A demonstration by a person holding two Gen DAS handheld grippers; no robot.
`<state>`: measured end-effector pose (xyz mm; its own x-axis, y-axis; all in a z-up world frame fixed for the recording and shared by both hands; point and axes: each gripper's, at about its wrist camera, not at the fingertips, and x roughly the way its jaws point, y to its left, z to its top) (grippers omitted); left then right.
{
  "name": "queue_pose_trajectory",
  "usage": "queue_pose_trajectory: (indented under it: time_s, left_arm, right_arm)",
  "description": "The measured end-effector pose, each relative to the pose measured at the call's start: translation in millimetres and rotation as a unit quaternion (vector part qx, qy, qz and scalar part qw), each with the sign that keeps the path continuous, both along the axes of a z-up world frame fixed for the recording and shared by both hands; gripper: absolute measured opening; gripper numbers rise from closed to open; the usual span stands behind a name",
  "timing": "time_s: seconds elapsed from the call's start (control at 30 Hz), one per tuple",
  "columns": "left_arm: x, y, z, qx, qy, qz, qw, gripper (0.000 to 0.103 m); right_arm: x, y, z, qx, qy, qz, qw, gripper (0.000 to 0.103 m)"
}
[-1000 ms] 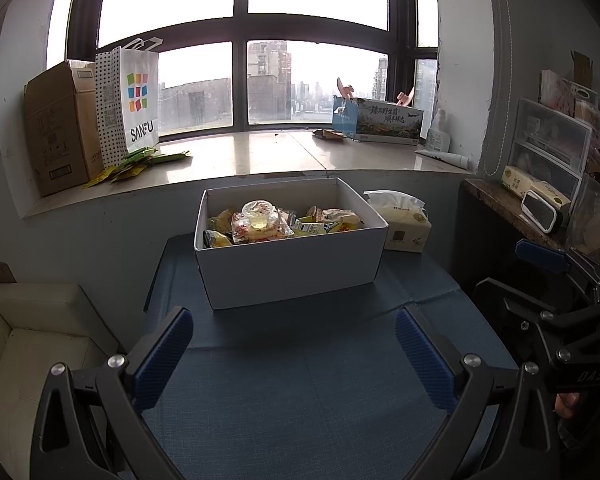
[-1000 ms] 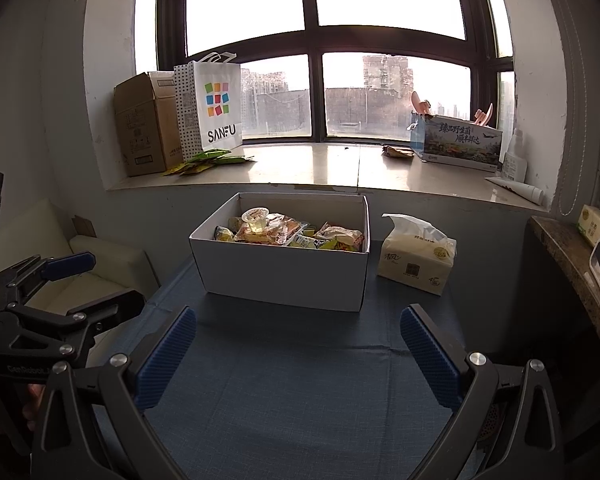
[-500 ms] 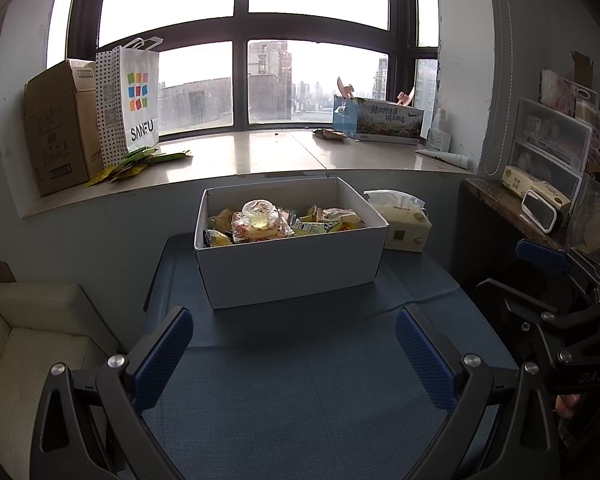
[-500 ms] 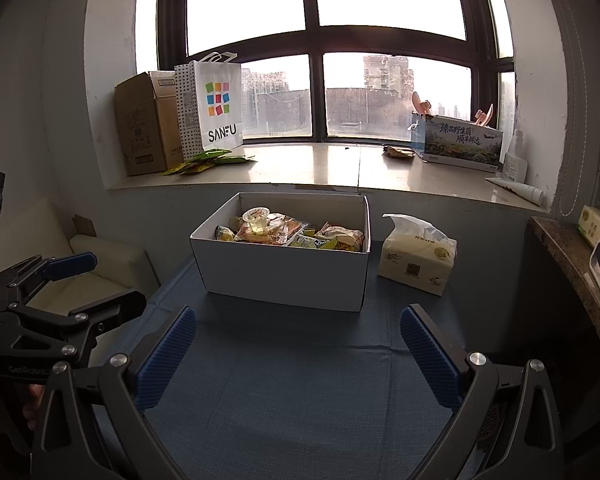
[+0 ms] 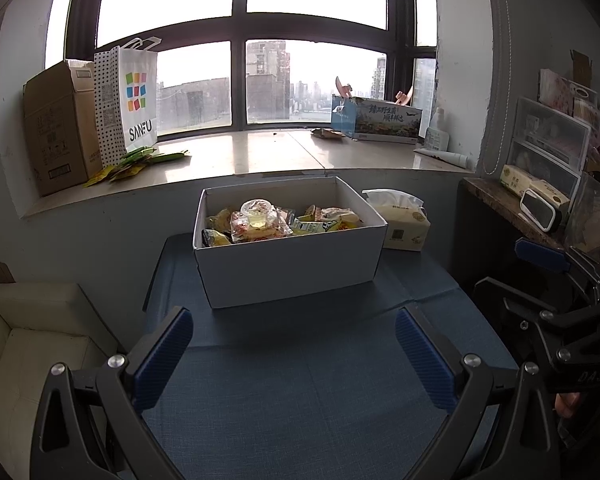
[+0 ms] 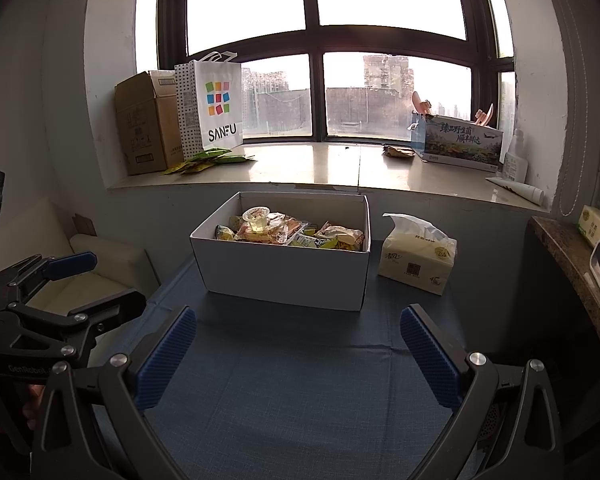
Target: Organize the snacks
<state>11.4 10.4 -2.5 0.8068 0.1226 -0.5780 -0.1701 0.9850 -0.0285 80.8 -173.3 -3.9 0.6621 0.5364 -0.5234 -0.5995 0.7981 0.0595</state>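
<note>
While the open white cardboard box [image 5: 288, 264] heaped with wrapped snacks [image 5: 280, 222] (a small clear jelly cup [image 6: 257, 218] on top) sits at the far middle of the blue cloth-covered table [image 5: 300, 380], your left gripper [image 5: 290, 344] and right gripper [image 6: 298, 344] hang spread wide and empty short of it. Just right of the box lies a cream tissue pack [image 6: 418, 258].

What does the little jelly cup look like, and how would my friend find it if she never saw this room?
Find the blue table under the big window; a white box full of snacks stands on it. Look at the box's left side, on top of the heap: the jelly cup sits there. It is the only small, round, clear tub with pale yellow inside; everything around it is a flat, crinkly packet.
</note>
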Motion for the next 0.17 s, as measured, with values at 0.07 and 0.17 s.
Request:
queue_pose_trajectory:
  time_s: [0.07, 0.17]
  left_arm:
    - [0.1, -0.2, 0.2, 0.0, -0.001, 0.0, 1.0, 0.103]
    - [-0.6, -0.4, 0.6, 0.0, -0.003, 0.0, 1.0, 0.103]
  right_arm:
    - [-0.3, -0.2, 0.1, 0.0, 0.0, 0.001, 1.0, 0.103]
    - [-0.7, 0.7, 0.3, -0.001, 0.0, 0.0, 1.0, 0.103]
